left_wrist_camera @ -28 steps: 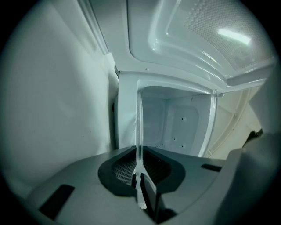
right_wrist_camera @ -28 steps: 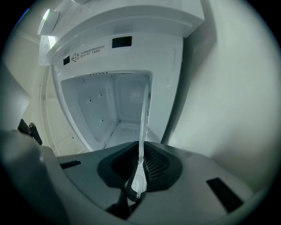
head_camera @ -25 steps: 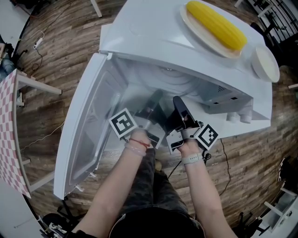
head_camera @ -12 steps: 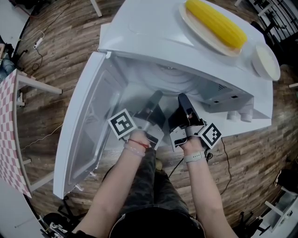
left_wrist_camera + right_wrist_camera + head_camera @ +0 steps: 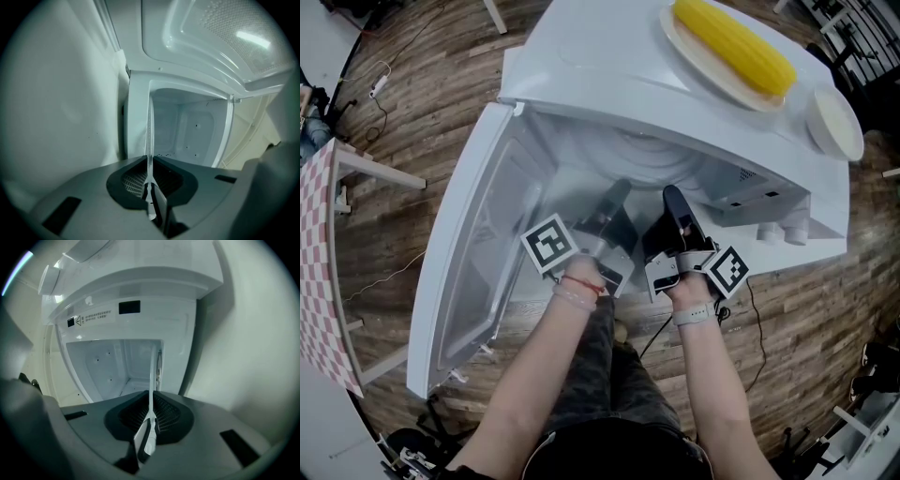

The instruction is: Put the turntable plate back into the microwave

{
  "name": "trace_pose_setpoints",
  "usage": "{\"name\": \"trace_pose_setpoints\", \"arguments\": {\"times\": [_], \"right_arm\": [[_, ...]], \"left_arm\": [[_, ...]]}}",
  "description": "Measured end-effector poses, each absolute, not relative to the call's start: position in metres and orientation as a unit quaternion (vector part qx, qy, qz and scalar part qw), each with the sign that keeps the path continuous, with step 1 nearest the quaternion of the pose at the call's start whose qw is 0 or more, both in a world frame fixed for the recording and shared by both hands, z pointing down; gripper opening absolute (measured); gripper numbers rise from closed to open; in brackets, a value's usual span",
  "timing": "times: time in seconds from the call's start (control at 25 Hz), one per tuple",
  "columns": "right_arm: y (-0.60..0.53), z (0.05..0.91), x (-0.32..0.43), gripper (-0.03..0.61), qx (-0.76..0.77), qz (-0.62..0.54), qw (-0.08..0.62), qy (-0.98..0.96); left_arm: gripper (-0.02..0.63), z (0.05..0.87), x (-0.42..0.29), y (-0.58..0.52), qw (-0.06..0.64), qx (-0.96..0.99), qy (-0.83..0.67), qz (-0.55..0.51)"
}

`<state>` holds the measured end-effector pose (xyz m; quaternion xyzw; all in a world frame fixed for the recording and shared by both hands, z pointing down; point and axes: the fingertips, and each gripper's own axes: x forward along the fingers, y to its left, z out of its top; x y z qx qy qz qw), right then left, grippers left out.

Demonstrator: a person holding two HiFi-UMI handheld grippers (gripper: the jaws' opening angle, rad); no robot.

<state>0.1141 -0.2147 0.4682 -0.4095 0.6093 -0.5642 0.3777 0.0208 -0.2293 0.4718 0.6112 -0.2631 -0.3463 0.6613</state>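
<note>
The glass turntable plate shows as a pale, ribbed disc just inside the open mouth of the white microwave. My left gripper and right gripper reach into the opening side by side, each shut on the plate's near rim. In the left gripper view the plate appears edge-on as a thin vertical line clamped in the left gripper. The right gripper view shows the same thin rim pinched in the right gripper, with the white cavity beyond.
The microwave door hangs open at the left. On top of the microwave sit a plate carrying a yellow corn cob and a small white dish. A checkered cloth lies at the far left over the wooden floor.
Both grippers, still clamped on the plate, have edged a little deeper into the microwave opening, the right one more than the left.
</note>
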Motion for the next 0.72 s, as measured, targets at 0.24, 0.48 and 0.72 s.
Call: {"name": "trace_pose_setpoints", "arguments": {"times": [0.24,0.48,0.72], "right_arm": [[-0.210,0.467,0.114,0.043,-0.407,-0.561,0.376,0.615],[-0.206,0.467,0.111,0.043,-0.405,-0.562,0.374,0.616],[-0.204,0.472,0.111,0.043,-0.407,-0.567,0.368,0.614]], "left_arm": [[0.038,0.472,0.023,-0.237,0.664,0.607,-0.266,-0.347],[0.038,0.470,0.023,-0.236,0.664,0.608,-0.264,-0.346],[0.038,0.470,0.023,-0.236,0.663,0.608,-0.268,-0.346]]}}
